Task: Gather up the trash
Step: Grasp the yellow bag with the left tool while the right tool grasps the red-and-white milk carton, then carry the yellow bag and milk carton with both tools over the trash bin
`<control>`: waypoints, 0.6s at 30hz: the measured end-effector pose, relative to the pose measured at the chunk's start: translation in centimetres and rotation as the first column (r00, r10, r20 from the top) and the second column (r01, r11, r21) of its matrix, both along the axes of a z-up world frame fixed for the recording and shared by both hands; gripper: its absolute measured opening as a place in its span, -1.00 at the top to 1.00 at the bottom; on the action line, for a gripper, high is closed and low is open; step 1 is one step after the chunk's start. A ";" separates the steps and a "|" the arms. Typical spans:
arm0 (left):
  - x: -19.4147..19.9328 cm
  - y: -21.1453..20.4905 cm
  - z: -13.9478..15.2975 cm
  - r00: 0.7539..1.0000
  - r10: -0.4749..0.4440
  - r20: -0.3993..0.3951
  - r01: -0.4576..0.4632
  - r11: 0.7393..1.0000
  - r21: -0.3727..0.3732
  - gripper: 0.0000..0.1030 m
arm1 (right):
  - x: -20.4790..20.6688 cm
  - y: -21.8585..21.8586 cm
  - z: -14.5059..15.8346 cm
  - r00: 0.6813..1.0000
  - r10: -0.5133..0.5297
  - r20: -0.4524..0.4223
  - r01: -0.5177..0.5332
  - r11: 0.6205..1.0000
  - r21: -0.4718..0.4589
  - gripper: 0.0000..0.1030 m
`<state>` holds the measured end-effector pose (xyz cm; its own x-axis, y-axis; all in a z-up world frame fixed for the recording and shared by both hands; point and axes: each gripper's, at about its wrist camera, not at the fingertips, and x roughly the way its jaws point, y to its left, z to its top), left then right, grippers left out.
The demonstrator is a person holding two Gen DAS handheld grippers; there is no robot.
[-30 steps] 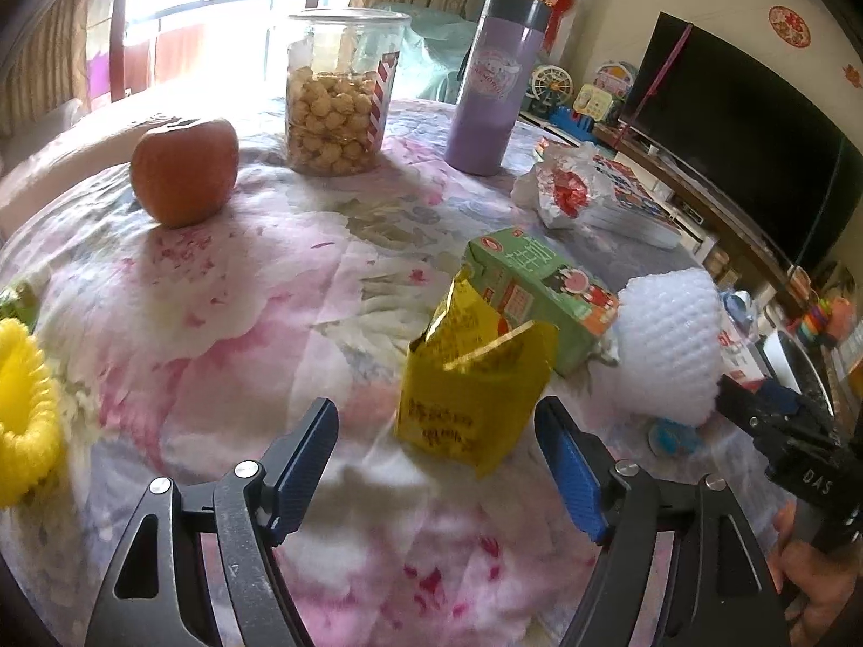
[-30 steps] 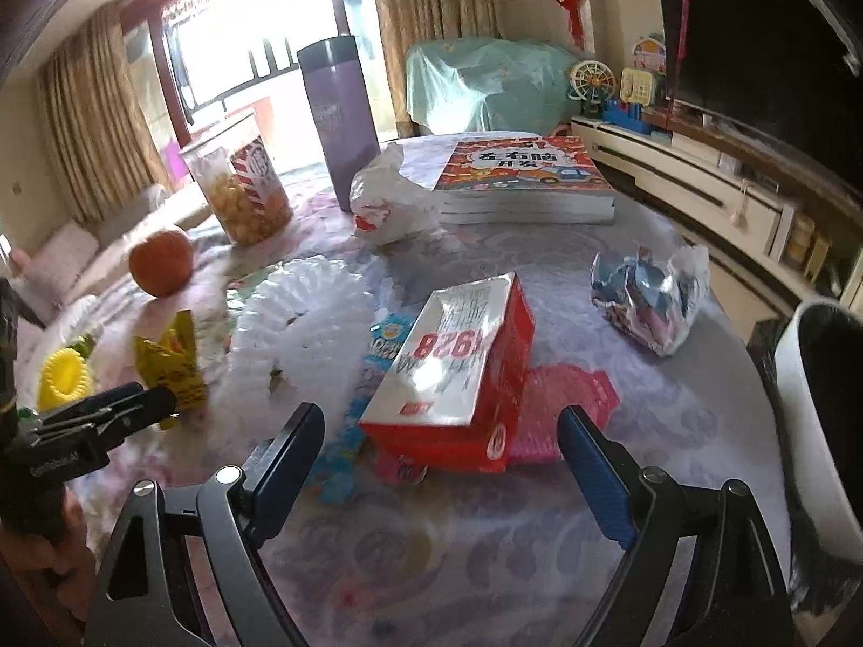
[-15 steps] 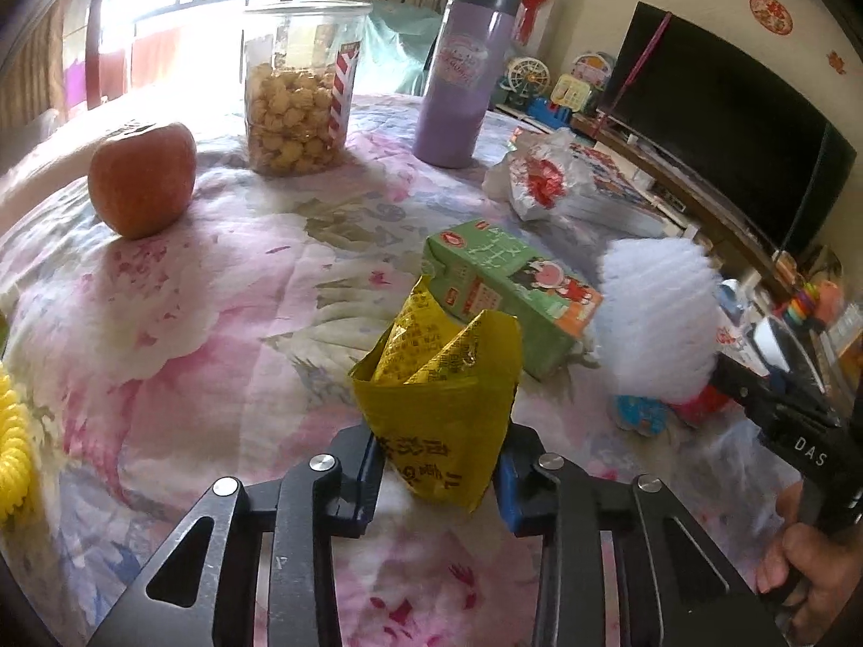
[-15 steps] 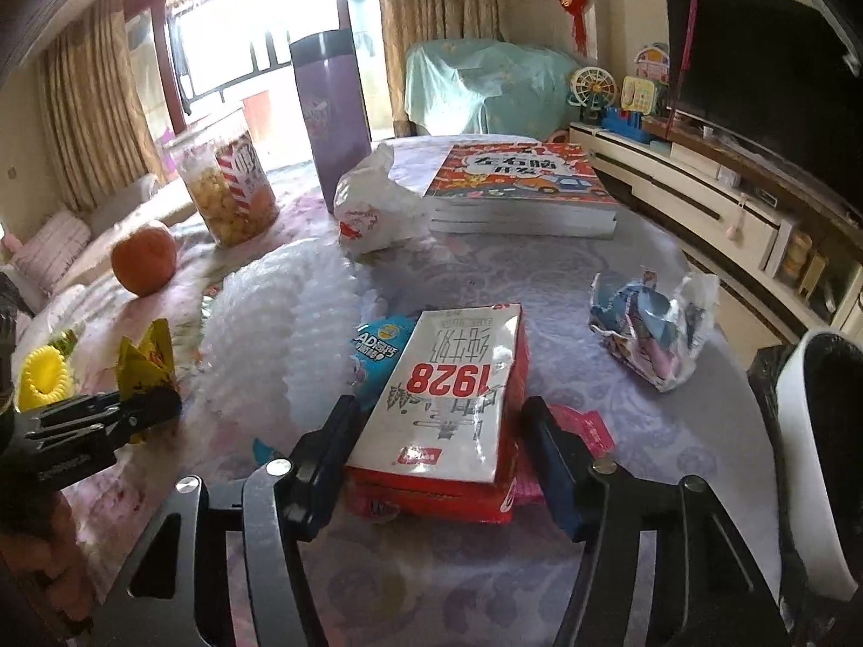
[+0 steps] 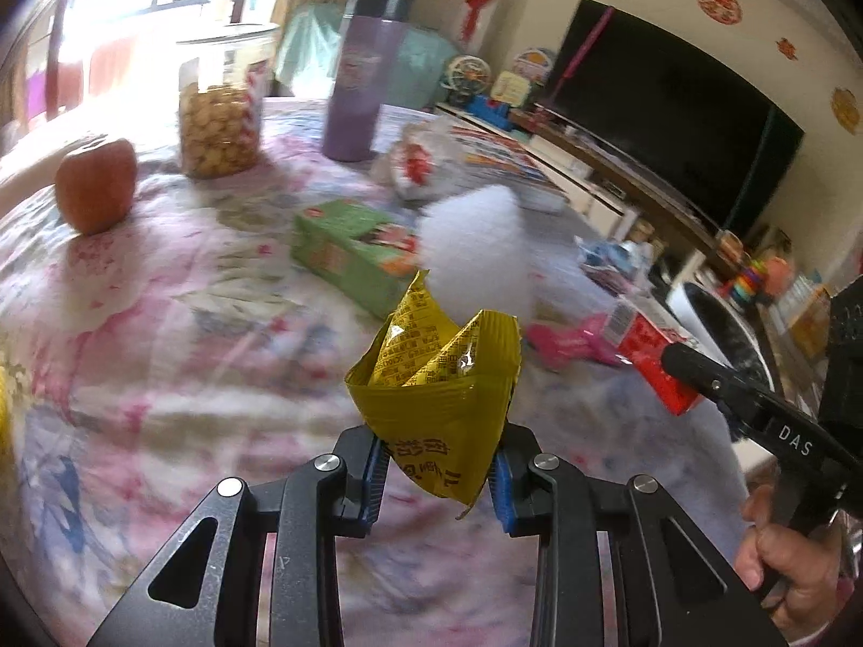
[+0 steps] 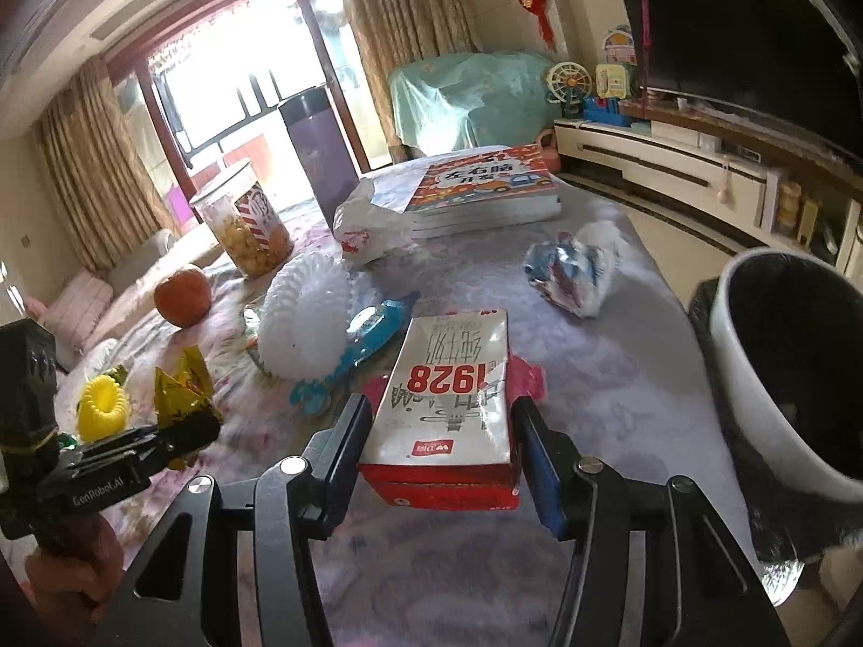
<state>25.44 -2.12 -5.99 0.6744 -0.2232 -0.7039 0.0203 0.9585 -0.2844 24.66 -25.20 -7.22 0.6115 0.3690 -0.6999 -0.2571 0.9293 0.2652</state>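
Left tongs (image 5: 439,466) clench the yellow wrapper (image 5: 439,383), mouth upward; right tongs (image 6: 439,445) grip the red box (image 6: 450,404) lengthwise, pointing ahead.

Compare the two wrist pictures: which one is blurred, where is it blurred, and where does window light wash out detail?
Left wrist view: motion blur smears the white foam net and green carton, while the yellow wrapper in the left gripper stays sharp; window glare bleaches the snack jar. Right wrist view: mostly sharp, red 1928 box legible; the window is overexposed.
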 end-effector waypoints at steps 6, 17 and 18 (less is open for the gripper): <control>-0.6 -2.7 0.3 0.998 -0.062 0.004 0.062 0.998 -0.004 0.42 | -1.5 -2.1 0.2 0.999 -0.031 -0.016 0.031 0.999 0.025 -0.05; -1.1 -4.8 0.3 0.995 -0.096 -0.011 0.096 0.995 0.005 0.42 | -1.5 -3.4 -2.0 0.992 -0.041 -0.122 0.042 0.999 0.012 -0.11; -1.1 -4.9 0.3 0.995 -0.096 -0.012 0.096 0.995 0.006 0.42 | -1.5 -3.3 -2.1 0.992 -0.037 -0.122 0.038 0.999 0.010 -0.11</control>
